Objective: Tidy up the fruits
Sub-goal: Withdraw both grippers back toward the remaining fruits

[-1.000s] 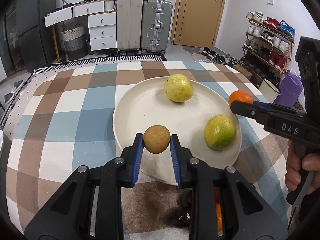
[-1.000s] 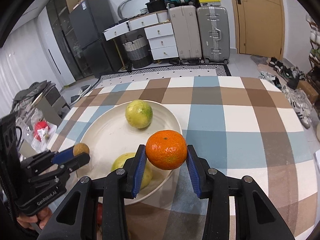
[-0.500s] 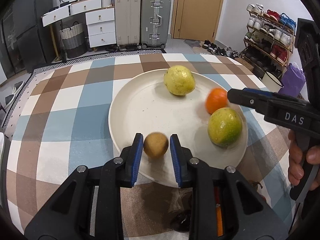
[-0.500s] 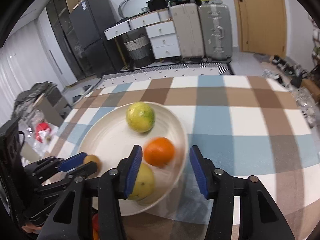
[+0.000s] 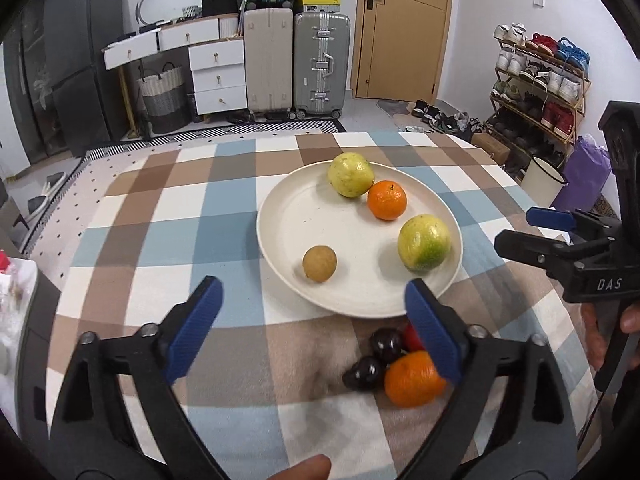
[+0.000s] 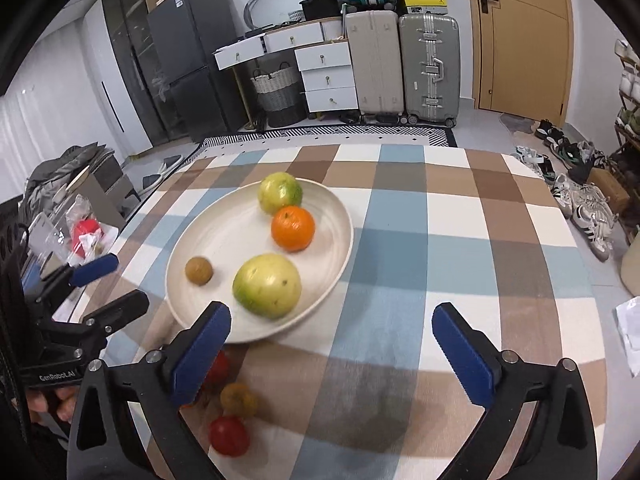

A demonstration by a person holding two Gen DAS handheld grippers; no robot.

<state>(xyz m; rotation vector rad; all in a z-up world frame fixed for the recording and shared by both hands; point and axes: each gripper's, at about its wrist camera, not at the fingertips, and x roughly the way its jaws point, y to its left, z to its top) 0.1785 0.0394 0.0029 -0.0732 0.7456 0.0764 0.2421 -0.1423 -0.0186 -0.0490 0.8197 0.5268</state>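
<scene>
A cream plate on the checked tablecloth carries a small brown fruit, an orange and two yellow-green fruits. My left gripper hangs just in front of the plate, its jaws opening wide with nothing between them. My right gripper is drawn back over the cloth, jaws opening wide and empty; it also shows at the right edge. Loose fruit lies in front of the plate: an orange, two dark fruits and red ones.
A tray of clutter with a red item sits off the table's left side. Suitcases, white drawers and a shoe rack stand beyond the far edge. A white paper lies at the right.
The left gripper let go of the brown fruit onto the plate and the right gripper dropped the orange there. Both opened wide and pulled back from the plate.
</scene>
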